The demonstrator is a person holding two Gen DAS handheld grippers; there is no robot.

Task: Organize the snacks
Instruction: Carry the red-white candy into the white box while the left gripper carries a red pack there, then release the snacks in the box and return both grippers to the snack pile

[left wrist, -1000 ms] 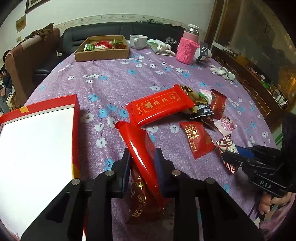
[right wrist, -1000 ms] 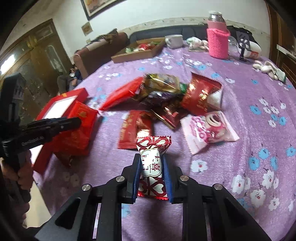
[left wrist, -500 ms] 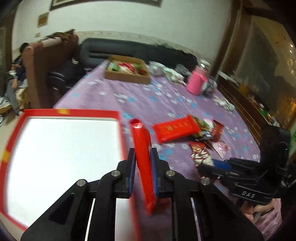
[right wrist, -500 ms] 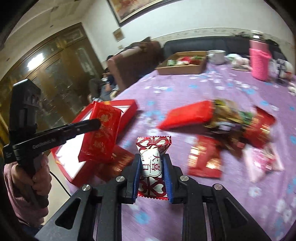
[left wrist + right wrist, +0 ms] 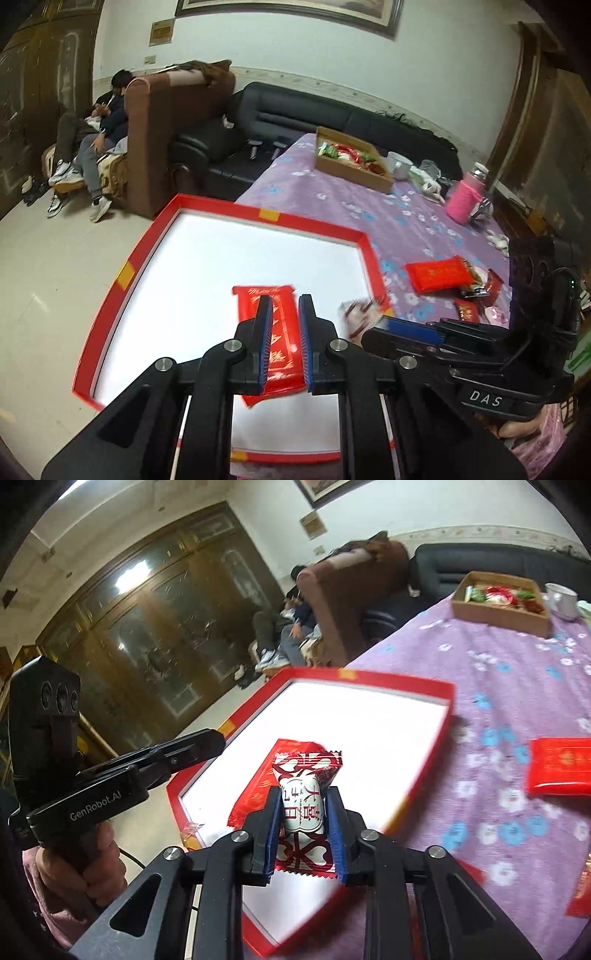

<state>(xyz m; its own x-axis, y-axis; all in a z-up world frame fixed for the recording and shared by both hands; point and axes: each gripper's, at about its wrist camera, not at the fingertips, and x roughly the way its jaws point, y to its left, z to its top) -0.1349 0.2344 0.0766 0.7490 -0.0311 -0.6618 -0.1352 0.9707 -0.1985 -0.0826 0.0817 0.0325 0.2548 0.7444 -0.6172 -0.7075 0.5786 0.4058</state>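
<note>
- Left gripper (image 5: 283,338), jaws slightly apart and gripping nothing, hovers directly above the flat red foil snack packet (image 5: 275,343) lying in the red-rimmed, white-floored shallow box (image 5: 258,214).
- Right gripper (image 5: 303,812), clamped on a red-and-white heart-patterned wrapped candy (image 5: 303,806), hangs over the same box, just right of the left gripper.
- Purple floral tablecloth (image 5: 498,686) spreads beyond, to its right.

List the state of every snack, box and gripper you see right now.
left gripper: open, above the flat packet.
flat red packet: lying in the red box, released.
right gripper: shut on the heart-print candy.
heart-print candy: held over the red box.
red box: open, holding only the flat packet.
long red packet: on the tablecloth.
cardboard box: open, holding snacks.
</note>
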